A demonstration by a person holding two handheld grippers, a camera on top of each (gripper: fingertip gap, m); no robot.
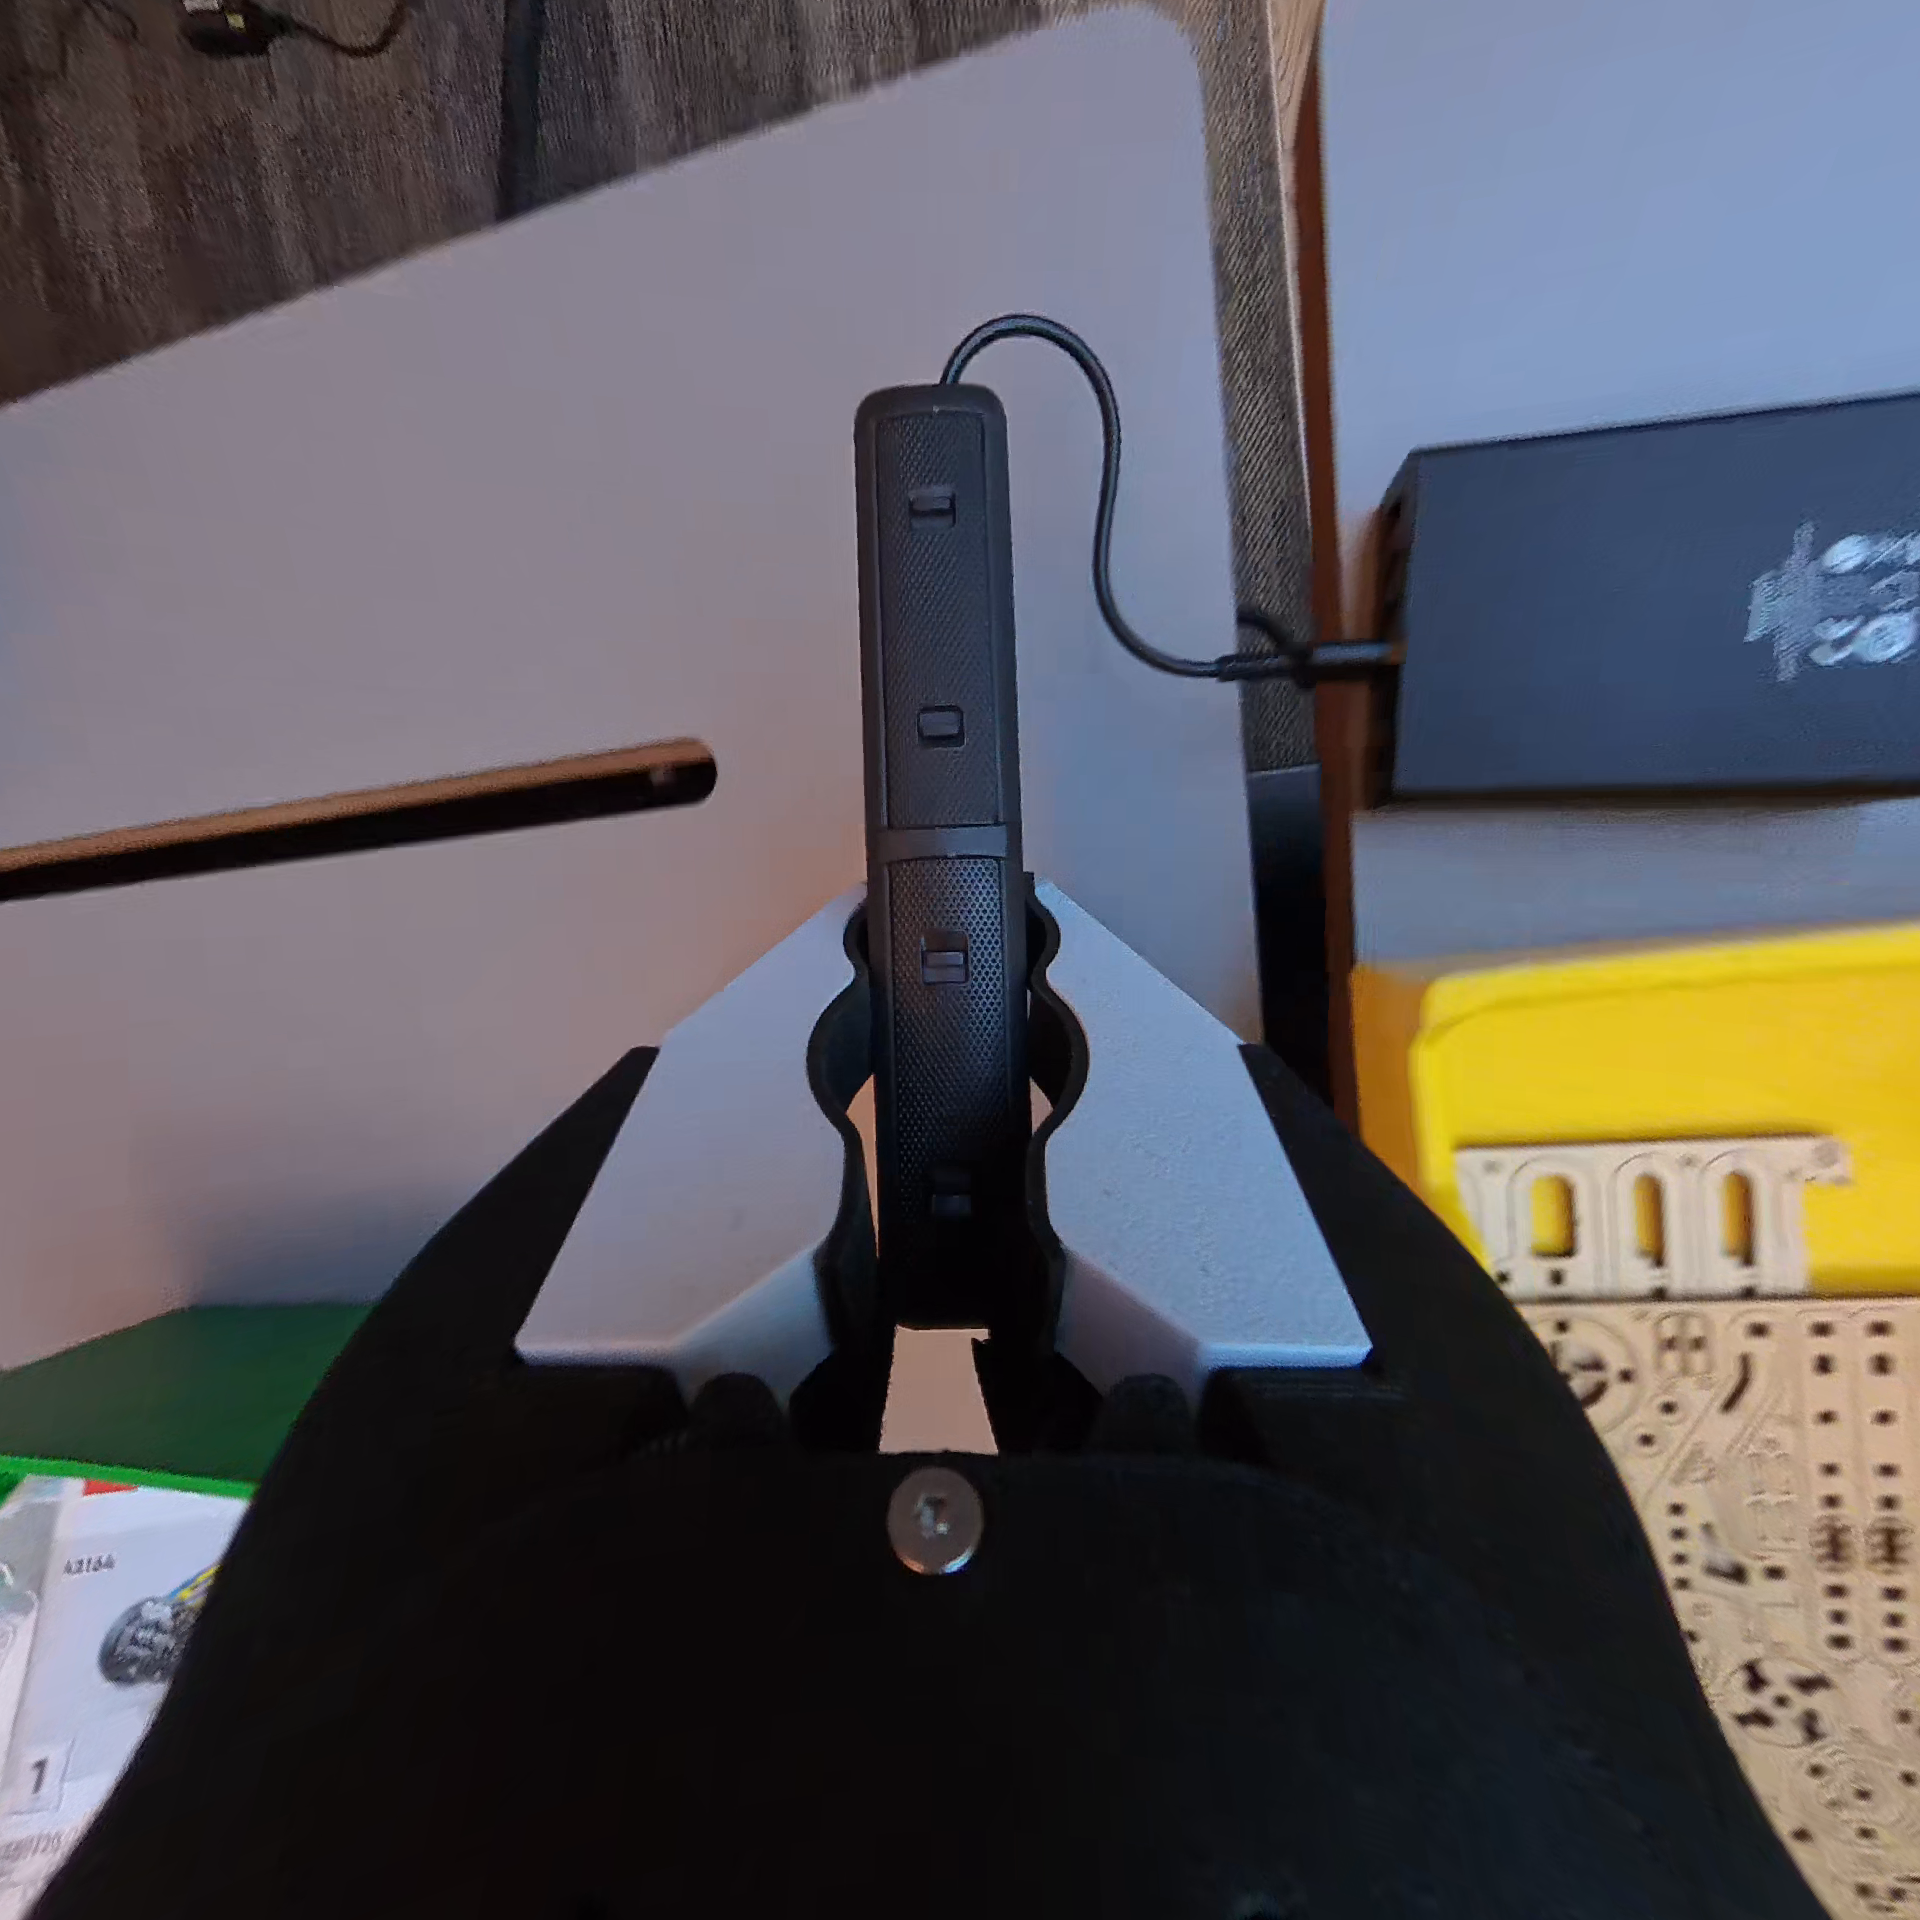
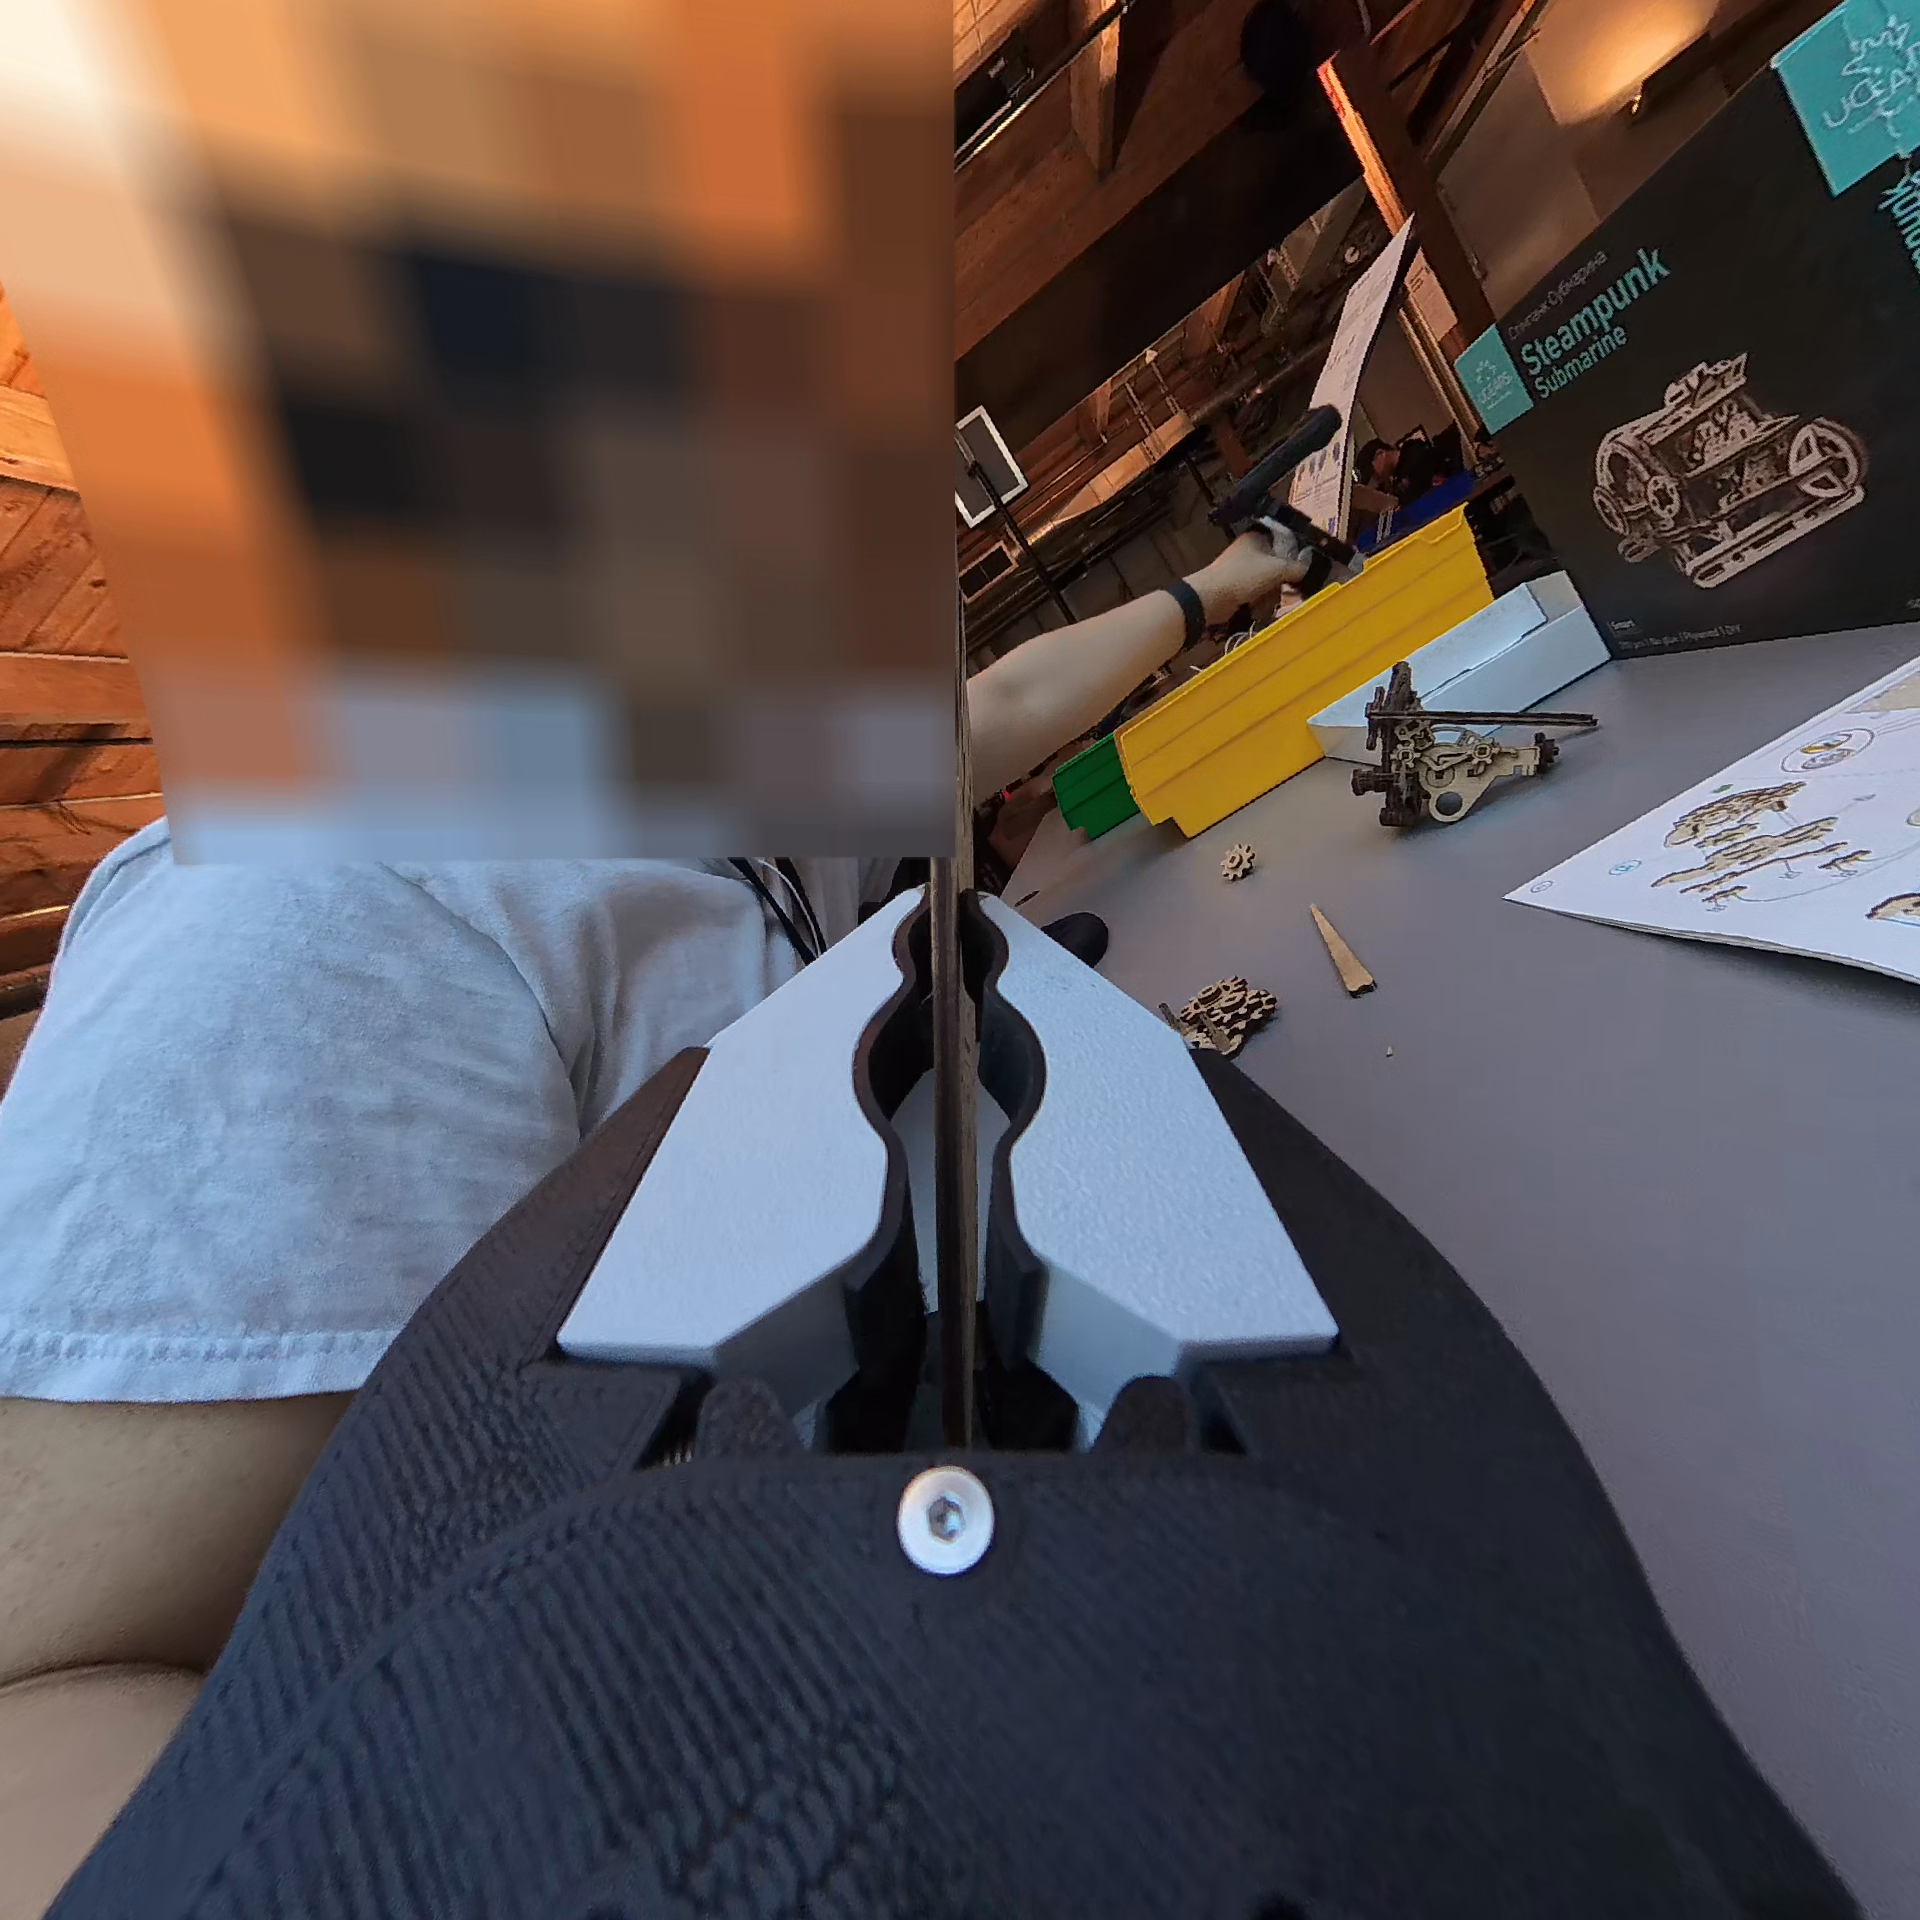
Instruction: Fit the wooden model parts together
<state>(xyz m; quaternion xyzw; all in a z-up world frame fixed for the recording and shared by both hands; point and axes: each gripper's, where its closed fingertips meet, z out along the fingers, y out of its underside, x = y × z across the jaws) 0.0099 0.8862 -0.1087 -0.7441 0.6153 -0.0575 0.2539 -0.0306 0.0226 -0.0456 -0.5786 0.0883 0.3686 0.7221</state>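
Left gripper point(image 1: 940, 1039) pinching a black cabled device point(image 1: 935, 665), not a model part. Right gripper point(image 2: 954, 1039) clamped edge-on around a thin dark sheet point(image 2: 953, 1195) (probably a wooden parts sheet). Half-built model point(image 2: 1439, 774) and loose gear point(image 2: 1237, 861) well apart on the bench point(image 2: 1558, 1195). Best to free the left jaws first, then steady the model before pressing parts in.

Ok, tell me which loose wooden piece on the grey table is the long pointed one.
The wooden sliver, thin and tapering to a point. The small gear farther back is round and toothed, and the gear cluster by the right tool is chunky.
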